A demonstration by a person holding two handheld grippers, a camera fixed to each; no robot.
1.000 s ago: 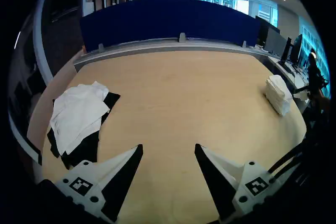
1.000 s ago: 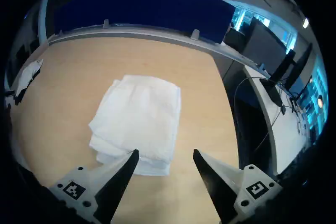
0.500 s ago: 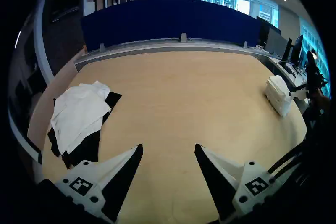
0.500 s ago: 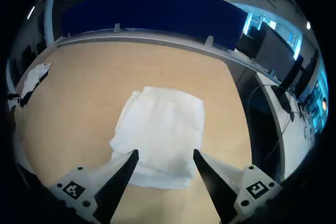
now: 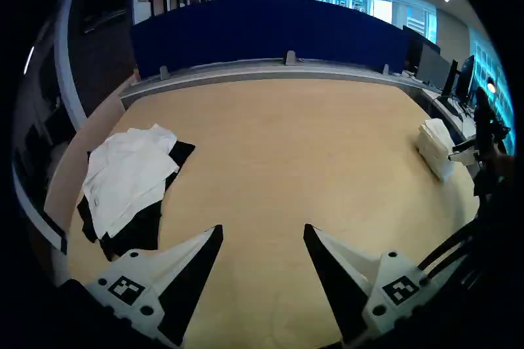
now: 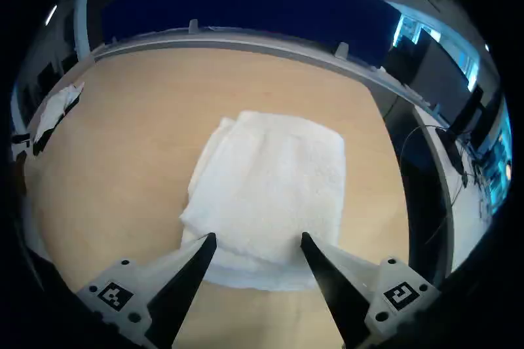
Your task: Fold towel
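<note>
Towel [image 5: 435,146], folded and white, sits far right on table [image 5: 281,139] in left gripper view; left gripper [image 5: 262,226] is spread wide, empty. Right gripper view: right gripper [image 6: 257,236] is spread wide, tips at towel's near edge. Towel looks soft, light, floppy; probably best pinched at a corner.

- Table [image 5: 281,152]: pale wood-look top, smooth, matt, faint grain.
- Folded towels [image 6: 272,179] at the table's right edge: white terry cloth, nubby, soft.
- White cloth [image 5: 124,175] at the table's left edge: thinner, smoother weave, creased; black cloth [image 5: 134,234] under it, matt.
- Divider [image 5: 275,28] along the table's far edge: dark blue, matt, fabric-like; grey rail [image 5: 262,73] below it smooth, slight sheen.
- Your left gripper [image 5: 262,228] and right gripper [image 6: 257,236]: white matt plastic, black inner faces.
</note>
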